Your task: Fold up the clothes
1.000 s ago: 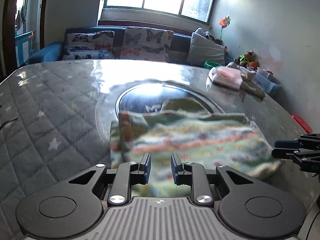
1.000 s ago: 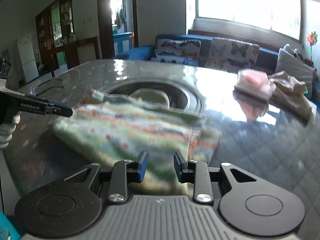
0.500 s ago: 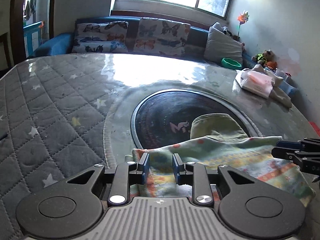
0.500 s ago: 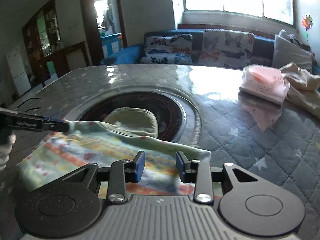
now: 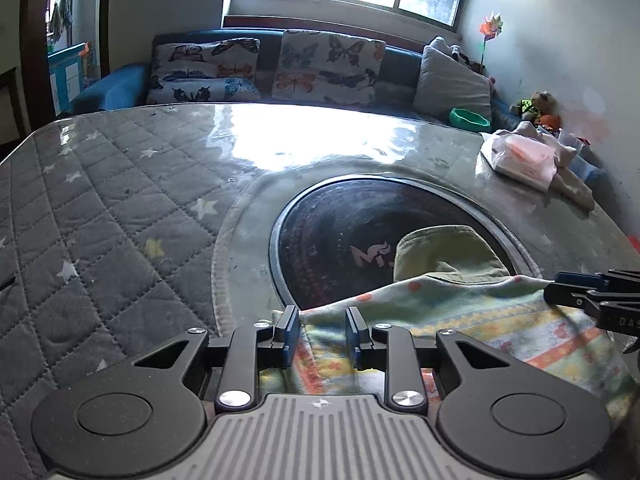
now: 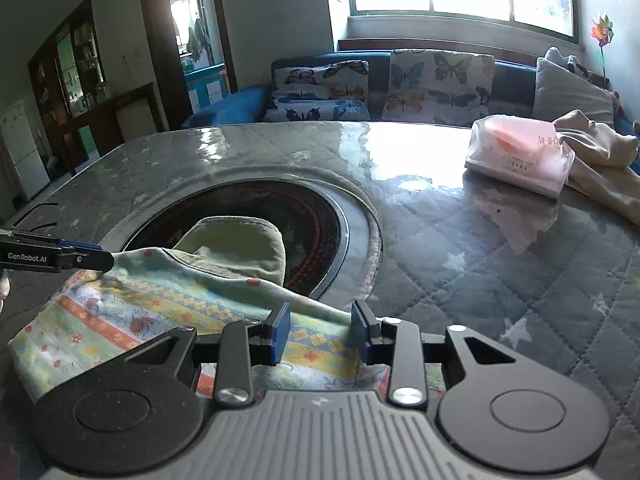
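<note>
A colourful striped patterned garment point(image 5: 480, 328) lies folded on the quilted table, its far edge over the dark round inset. An olive-green part point(image 5: 444, 254) sticks out from under it. My left gripper point(image 5: 322, 334) is open, its fingers either side of the garment's near left corner. My right gripper point(image 6: 320, 334) is open over the garment's point(image 6: 132, 320) right corner, which lies between its fingers. Each gripper shows in the other's view, the right one point(image 5: 592, 296) at the garment's right edge and the left one point(image 6: 60, 260) at its left edge.
The grey quilted table point(image 5: 100, 220) has a dark round glass inset point(image 5: 340, 232). A pink tissue pack point(image 6: 520, 156) and a beige cloth point(image 6: 604, 160) lie at the far right. A sofa with butterfly cushions point(image 5: 320, 68) stands behind the table.
Both grippers have drawn back toward the near edge of the garment. The garment now lies lower and flatter, and its far edge sits nearer to me. Both jaws stand a little wider.
</note>
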Motion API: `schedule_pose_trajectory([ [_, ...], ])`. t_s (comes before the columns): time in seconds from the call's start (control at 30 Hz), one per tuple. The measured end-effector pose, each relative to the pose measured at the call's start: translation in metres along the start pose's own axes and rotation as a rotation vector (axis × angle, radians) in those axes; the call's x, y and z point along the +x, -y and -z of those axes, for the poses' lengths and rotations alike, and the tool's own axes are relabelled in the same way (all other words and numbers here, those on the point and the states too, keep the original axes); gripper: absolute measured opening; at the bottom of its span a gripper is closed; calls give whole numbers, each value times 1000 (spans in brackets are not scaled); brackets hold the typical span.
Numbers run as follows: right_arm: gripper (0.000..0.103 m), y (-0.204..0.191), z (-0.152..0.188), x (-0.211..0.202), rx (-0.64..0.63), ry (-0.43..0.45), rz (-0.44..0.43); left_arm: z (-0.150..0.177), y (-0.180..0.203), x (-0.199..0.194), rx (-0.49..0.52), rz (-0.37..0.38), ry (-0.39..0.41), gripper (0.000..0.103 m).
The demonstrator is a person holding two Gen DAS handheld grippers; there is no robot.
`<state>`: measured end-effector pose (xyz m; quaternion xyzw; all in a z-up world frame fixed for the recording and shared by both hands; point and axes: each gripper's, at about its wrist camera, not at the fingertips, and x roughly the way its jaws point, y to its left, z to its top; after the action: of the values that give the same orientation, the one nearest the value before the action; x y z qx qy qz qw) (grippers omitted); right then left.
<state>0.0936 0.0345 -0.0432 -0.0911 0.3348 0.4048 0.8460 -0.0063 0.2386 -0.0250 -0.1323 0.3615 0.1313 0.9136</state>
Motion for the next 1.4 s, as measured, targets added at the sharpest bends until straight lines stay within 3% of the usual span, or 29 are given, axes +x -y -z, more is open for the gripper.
schedule_pose_trajectory([
  [0.2, 44, -10, 2, -16, -43, 19, -20, 1, 2, -1, 8, -9, -1, 30],
  [0.37, 48, -13, 14, -20, -67, -9, -7, 3, 11, -11, 29, -20, 13, 51],
  [0.47, 61, -15, 15, -28, -64, 9, -7, 6, 14, -19, 37, -23, 18, 58],
  [0.53, 62, -18, 16, -35, -68, 22, -9, 9, 16, -25, 39, -26, 23, 61],
  [0.6, 76, -22, 19, -40, -77, 32, -15, 13, 16, -30, 35, -32, 26, 69],
  [0.8, 91, -37, 29, -55, -107, 58, -8, 29, 17, -49, 29, -50, 48, 80],
  [0.93, 102, -46, 37, -63, -132, 74, 3, 38, 16, -65, 19, -57, 83, 96],
  [1.07, 103, -54, 47, -72, -150, 91, -3, 49, 15, -79, 25, -61, 118, 103],
  [1.4, 103, -62, 67, -91, -154, 145, -40, 72, 16, -108, 1, -43, 213, 103],
])
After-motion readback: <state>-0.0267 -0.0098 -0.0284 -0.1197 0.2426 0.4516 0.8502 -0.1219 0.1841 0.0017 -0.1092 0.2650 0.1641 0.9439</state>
